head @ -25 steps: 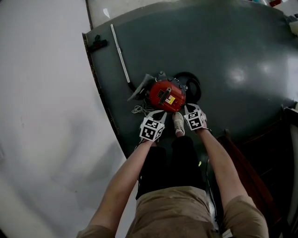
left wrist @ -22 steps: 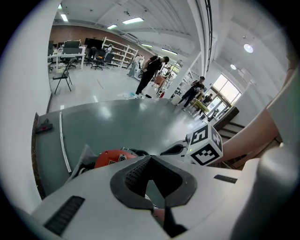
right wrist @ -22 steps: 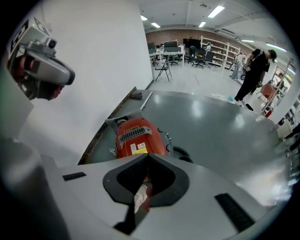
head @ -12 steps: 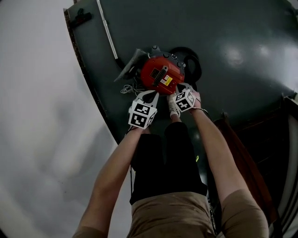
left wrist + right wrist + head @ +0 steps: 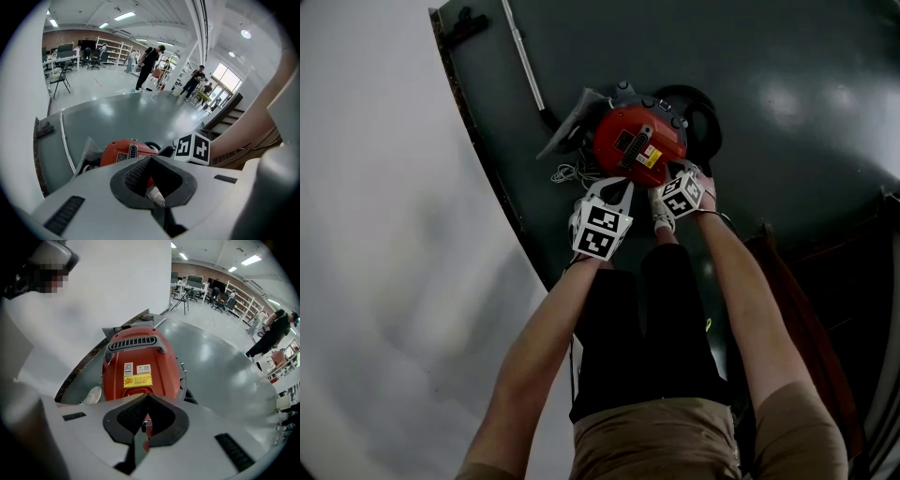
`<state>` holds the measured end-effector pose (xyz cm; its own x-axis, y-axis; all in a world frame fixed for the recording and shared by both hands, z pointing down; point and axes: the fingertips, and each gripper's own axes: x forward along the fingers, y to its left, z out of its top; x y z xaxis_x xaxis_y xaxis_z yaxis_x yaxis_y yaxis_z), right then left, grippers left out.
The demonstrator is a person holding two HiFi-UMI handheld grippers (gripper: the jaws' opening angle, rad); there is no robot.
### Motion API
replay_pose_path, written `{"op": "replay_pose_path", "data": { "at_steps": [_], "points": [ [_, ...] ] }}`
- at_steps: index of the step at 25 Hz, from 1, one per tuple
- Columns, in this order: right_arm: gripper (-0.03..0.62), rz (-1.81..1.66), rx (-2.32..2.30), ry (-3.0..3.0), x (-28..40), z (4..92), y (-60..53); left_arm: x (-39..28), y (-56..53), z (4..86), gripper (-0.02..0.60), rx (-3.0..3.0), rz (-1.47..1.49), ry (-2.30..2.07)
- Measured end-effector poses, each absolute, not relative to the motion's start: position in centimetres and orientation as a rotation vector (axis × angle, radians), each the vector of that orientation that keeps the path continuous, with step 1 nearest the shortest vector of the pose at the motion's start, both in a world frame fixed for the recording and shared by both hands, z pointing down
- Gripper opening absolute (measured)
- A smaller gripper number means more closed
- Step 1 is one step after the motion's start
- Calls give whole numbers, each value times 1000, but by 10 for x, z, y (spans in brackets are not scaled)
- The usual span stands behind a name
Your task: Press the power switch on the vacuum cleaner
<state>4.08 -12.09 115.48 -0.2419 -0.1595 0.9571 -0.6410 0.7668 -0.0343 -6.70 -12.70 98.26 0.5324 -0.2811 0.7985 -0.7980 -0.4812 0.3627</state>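
The red vacuum cleaner [image 5: 637, 145] sits on a dark grey floor [image 5: 787, 84], its yellow label facing up. Both grippers hang at its near side. My left gripper [image 5: 617, 194] is shut and its tips reach the vacuum's near-left edge. My right gripper [image 5: 671, 176] is also shut, close over the near-right of the body. In the left gripper view the vacuum [image 5: 124, 152] lies just beyond the shut left gripper [image 5: 151, 161], beside the right gripper's marker cube [image 5: 193, 148]. In the right gripper view the vacuum [image 5: 138, 362] fills the area ahead of the shut right gripper [image 5: 148, 395]. No switch is clearly visible.
A metal tube [image 5: 523, 56] leads to the floor nozzle [image 5: 567, 131] left of the vacuum; a black hose [image 5: 703, 112] coils behind it and a white cord [image 5: 567, 173] lies at its left. My white shoe [image 5: 661, 211] stands between the grippers. Dark wooden furniture [image 5: 825, 309] is at the right.
Both grippers have kept to the vacuum's near side, the right one edging a little closer over the body. The head camera has shifted.
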Motion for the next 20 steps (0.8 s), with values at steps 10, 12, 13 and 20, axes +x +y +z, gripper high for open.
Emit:
{"op": "replay_pose_path", "data": {
  "at_steps": [10, 12, 13, 20],
  "points": [
    [12, 511, 600, -1774, 32, 1166, -119, -56, -135, 988, 5, 2042, 838, -849],
    [12, 499, 594, -1779, 32, 1164, -119, -54, -134, 987, 5, 2048, 835, -842],
    [12, 491, 590, -1782, 32, 1163, -120, -53, -133, 987, 5, 2053, 835, -836],
    [12, 704, 628, -1688, 38, 1174, -126, -51, -133, 986, 5, 2091, 833, -813]
  ]
}}
